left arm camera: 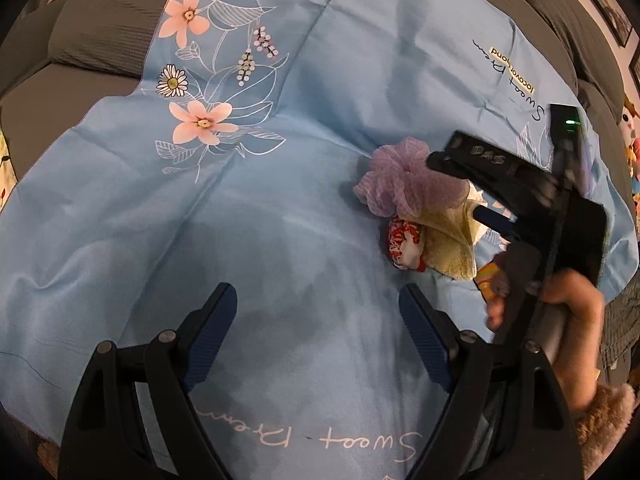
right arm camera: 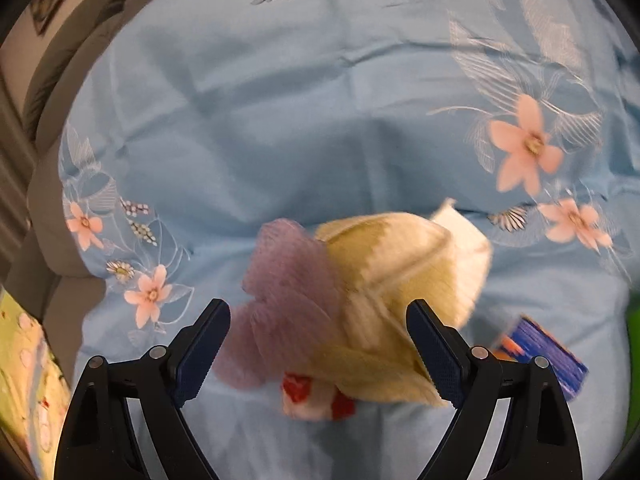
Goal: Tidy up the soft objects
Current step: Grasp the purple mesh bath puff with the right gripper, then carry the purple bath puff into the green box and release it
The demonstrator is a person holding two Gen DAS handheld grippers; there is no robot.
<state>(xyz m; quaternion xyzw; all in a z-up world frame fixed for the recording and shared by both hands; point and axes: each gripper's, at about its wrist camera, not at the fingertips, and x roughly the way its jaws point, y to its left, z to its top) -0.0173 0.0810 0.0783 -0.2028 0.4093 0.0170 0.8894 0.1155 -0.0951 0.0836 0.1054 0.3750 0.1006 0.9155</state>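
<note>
A small pile of soft things lies on the blue floral sheet. It holds a purple mesh pouf, a yellow towel and a red-and-white cloth. My left gripper hovers open over bare sheet, to the left of the pile. My right gripper reaches into the pile from the right. In the right wrist view, blurred, the right gripper is open. The pouf and towel lie between and just beyond its fingers, and the red-and-white cloth sits below them.
A hand holds the right gripper. A blue-and-orange packet and a white piece lie beside the pile. Grey cushions border the sheet. Plush toys sit at the far right, and green patterned fabric at the left.
</note>
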